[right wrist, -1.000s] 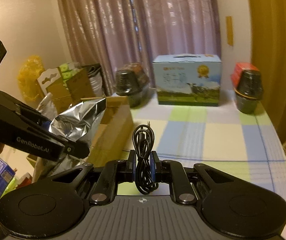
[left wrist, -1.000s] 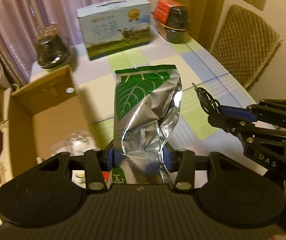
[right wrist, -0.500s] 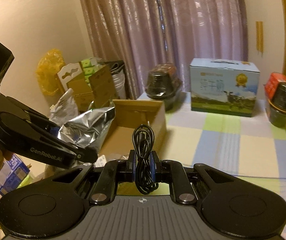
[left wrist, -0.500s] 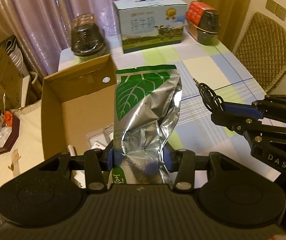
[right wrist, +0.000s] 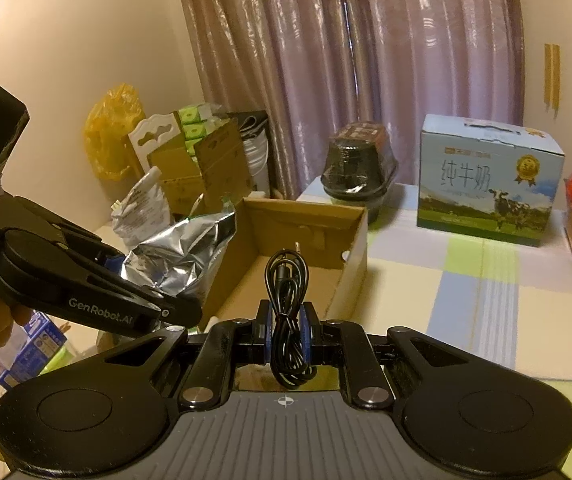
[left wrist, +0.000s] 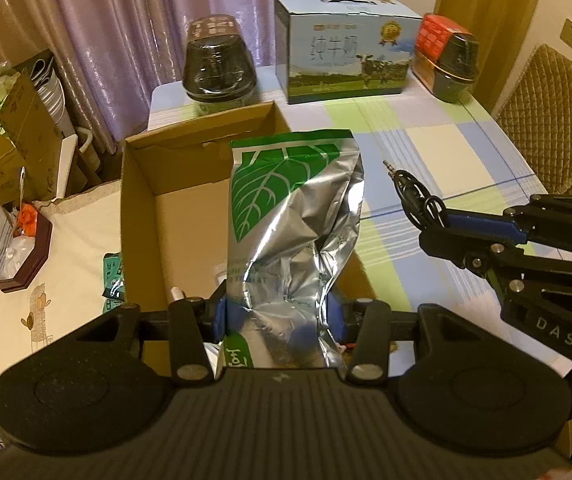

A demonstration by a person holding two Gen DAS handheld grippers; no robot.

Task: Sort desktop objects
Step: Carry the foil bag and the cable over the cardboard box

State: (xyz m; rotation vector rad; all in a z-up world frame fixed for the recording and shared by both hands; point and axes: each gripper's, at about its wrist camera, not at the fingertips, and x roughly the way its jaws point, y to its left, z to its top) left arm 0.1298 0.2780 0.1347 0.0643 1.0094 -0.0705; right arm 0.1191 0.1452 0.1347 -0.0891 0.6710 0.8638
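Both claws are clamped on cargo, the left gripper point(left wrist: 278, 316) pinching a foil pouch point(left wrist: 290, 224) upright at frame centre and the right gripper point(right wrist: 286, 334) nipping a coiled black cable point(right wrist: 288, 304), each poised over the open cardboard box point(left wrist: 174, 216), apparently for dropping in.

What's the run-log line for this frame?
left gripper: shut on foil bag | right gripper: shut on coiled cable | both raised by cardboard box | nothing released yet

A crumpled silver foil pouch point(left wrist: 292, 236) with a green leaf print stands upright above the open cardboard box point(left wrist: 174, 208); beside it, a coiled black audio cable point(right wrist: 288, 308) hangs bundled
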